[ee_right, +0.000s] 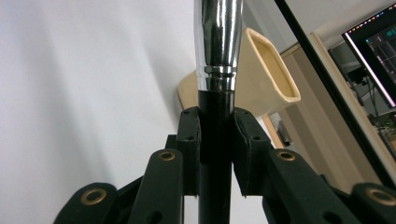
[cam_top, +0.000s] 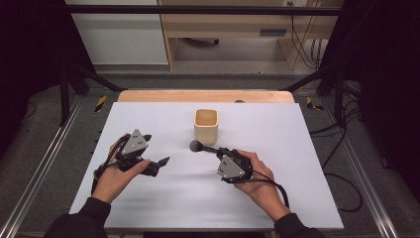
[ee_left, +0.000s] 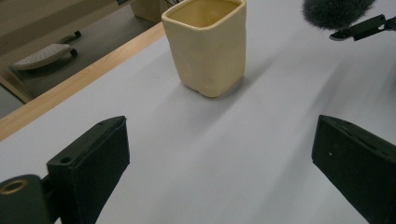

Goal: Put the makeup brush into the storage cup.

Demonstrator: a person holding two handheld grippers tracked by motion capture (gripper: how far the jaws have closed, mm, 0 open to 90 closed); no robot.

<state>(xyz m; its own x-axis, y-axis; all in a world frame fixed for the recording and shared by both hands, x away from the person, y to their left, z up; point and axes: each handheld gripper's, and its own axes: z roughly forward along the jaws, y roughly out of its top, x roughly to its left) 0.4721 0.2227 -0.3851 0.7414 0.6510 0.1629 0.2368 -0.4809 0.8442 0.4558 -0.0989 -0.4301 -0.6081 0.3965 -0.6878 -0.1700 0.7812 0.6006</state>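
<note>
Right gripper view: the brush [ee_right: 215,93] is cut off at the top edge, so its bristles are hidden, and the right gripper [ee_right: 216,144] fingers are clamped on its black handle. High view: the right gripper [cam_top: 214,149] is angled toward 10 o'clock, the brush head just at 7 o'clock of the cup [cam_top: 206,126] on the table [cam_top: 297,148]. The left gripper [cam_top: 161,162], aimed toward 3 o'clock, is held with fingers spread wide around nothing.

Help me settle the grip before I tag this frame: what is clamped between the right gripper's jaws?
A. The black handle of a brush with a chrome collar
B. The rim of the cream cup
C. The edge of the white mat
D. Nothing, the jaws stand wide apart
A: in the right gripper view the right gripper pinches the brush by its black handle, with the cup standing apart behind it.
</note>
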